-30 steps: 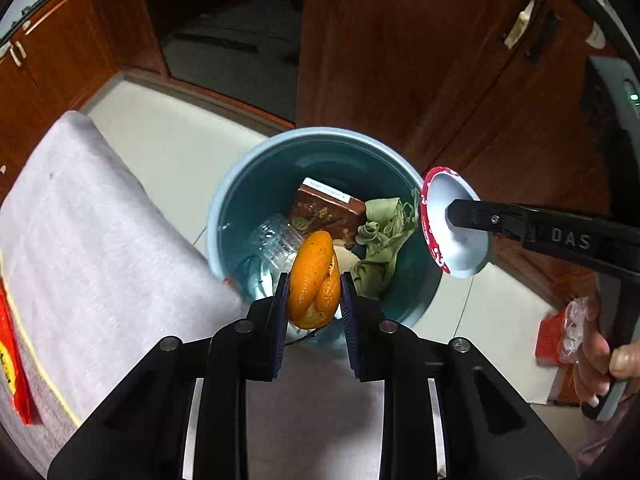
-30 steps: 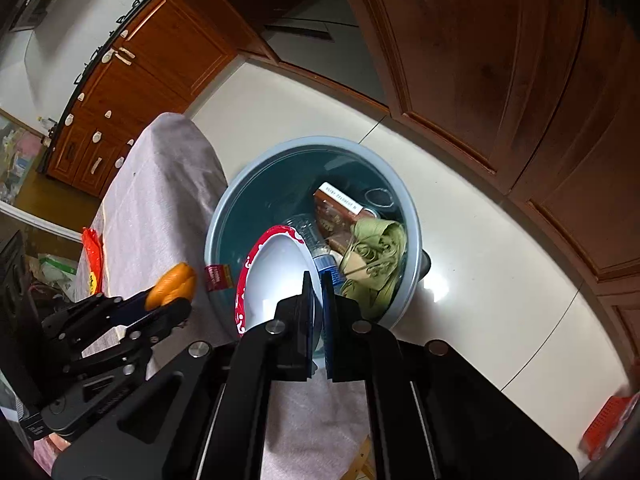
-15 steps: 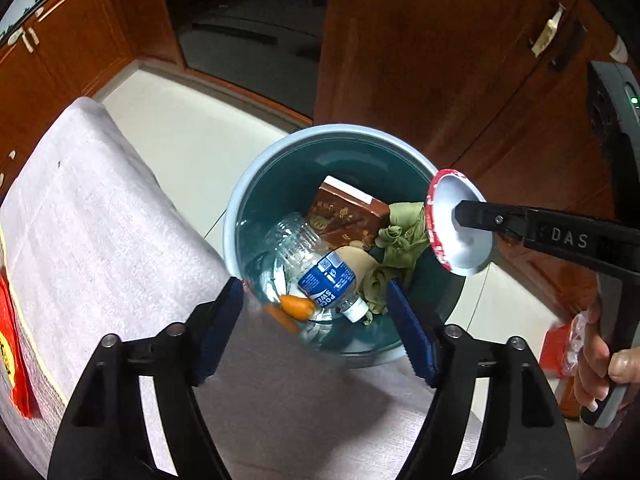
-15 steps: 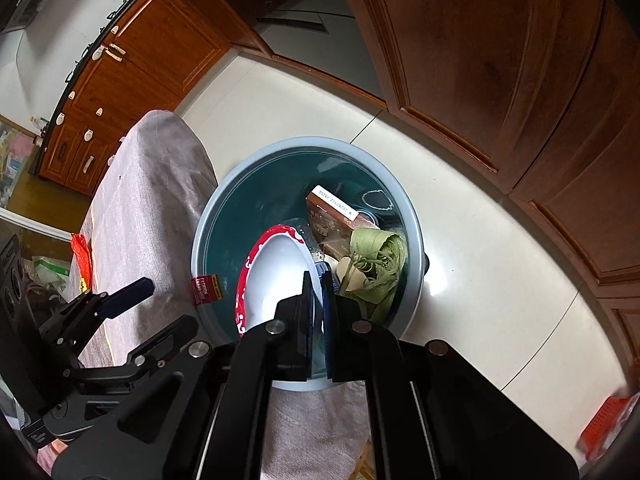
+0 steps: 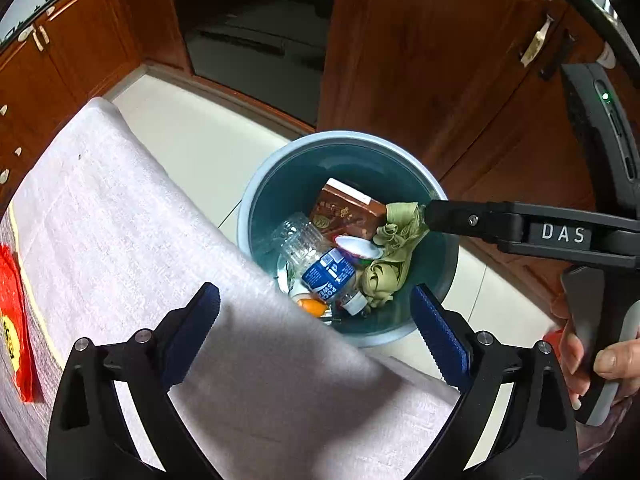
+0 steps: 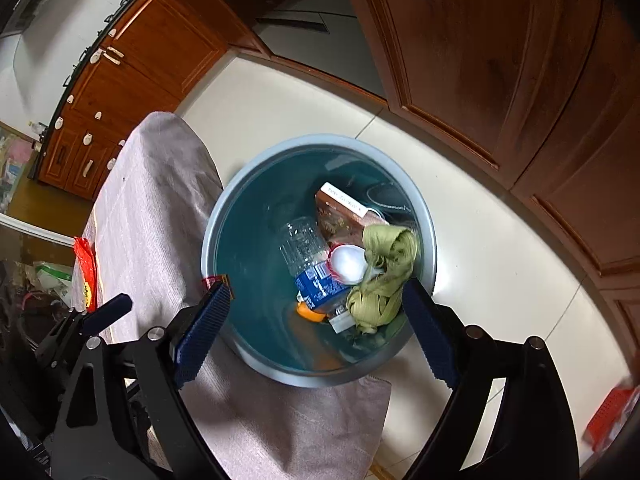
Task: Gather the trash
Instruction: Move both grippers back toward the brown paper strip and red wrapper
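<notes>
Comparing: half a second ago the right claw (image 6: 316,326) pinched the paper plate (image 6: 347,266); now it gapes wide, empty.
Plate: lying in the bin (image 5: 280,168) beside the bottle (image 5: 320,264) and orange peel (image 5: 311,306).
Left claw (image 5: 316,330): spread wide, holding nothing.
Meaning: both drops done.
Room: bin rim touches the cloth-covered counter (image 5: 120,216); red wrapper (image 5: 12,300) awaits there.

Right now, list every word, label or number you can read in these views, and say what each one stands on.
"DAS": white letters on the right gripper arm, left wrist view.
"PO..." and "SWE...": partial white letters on the blue label of the plastic bottle in the bin.
Brown box: gold print and its white strip too small to read.
Red packet on the cloth: yellow mark blurred, unreadable.
</notes>
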A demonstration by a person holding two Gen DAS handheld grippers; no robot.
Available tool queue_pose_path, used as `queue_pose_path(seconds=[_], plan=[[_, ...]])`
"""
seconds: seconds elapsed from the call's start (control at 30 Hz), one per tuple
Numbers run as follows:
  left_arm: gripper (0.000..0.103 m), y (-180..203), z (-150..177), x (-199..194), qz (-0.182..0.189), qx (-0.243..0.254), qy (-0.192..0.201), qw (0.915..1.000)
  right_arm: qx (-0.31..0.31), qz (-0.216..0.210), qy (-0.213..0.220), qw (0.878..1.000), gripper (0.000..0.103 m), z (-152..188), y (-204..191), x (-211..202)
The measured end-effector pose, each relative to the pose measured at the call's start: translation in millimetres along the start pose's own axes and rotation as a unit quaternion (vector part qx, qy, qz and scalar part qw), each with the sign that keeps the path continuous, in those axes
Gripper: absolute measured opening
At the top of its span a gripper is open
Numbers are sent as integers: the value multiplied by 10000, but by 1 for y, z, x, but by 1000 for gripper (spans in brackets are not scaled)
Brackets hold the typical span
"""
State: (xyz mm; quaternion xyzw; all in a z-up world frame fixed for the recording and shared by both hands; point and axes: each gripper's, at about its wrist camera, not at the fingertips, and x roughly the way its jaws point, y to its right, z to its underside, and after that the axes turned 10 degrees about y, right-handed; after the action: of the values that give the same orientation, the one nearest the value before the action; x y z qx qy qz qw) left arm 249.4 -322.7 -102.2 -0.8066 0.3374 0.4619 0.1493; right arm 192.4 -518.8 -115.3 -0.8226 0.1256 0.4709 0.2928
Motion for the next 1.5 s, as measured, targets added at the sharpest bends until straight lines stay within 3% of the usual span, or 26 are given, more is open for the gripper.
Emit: queue_pose_path(seconds=[0.27, 0.53, 0.73, 1.03, 1.5], plan=[[96, -20, 21, -31, -66, -378, 103, 9992, -244, -43, -108, 9996, 86, 17, -28, -7], [96, -65, 74, -75, -400, -976, 131, 9943, -636, -332, -115, 9974, 87, 43, -79, -22], [96, -106, 126, -109, -729, -1531, 90, 9855, -1056, -534, -306, 9925, 87, 76, -127, -23], [96, -165, 204, -158, -1287, -2263, 88, 9655, -1661, -740, -620, 9814, 87, 129, -200, -18], [96, -207, 268, -212, -1535, -3039, 459, 9391, -2491, -754, -835, 9619, 87, 189, -280, -24]])
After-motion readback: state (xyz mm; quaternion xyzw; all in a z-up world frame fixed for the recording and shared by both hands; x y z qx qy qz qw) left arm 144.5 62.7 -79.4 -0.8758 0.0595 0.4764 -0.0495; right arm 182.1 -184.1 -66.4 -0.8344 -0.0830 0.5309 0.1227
